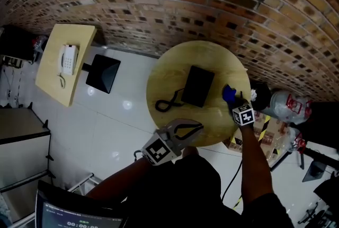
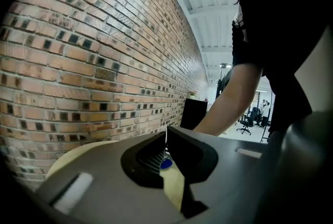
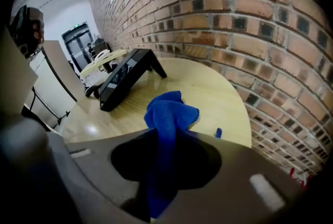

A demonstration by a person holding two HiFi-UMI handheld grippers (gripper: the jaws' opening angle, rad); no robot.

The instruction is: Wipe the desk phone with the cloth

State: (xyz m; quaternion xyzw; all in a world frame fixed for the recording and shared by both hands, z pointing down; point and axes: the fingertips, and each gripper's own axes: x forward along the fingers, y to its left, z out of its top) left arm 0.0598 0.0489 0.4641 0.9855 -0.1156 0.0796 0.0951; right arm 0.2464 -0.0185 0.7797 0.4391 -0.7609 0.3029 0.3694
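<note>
A black desk phone [image 1: 197,86] sits in the middle of a round wooden table [image 1: 164,73], its coiled cord [image 1: 168,101] trailing to the left. My right gripper [image 1: 233,99] is just right of the phone and shut on a blue cloth [image 1: 228,93]. In the right gripper view the cloth [image 3: 169,113] bunches out beyond the jaws, with the phone [image 3: 125,77] a short way ahead on the left. My left gripper [image 1: 199,127] hovers over the table's near edge, jaws together and empty. Its own view shows the tips [image 2: 166,133] meeting.
A brick wall [image 1: 222,4] runs behind the table. To the left stands a square table [image 1: 53,81] with a white phone [image 1: 68,60], and a black stand [image 1: 103,73] beside it. Bags and clutter [image 1: 286,107] lie on the floor at the right.
</note>
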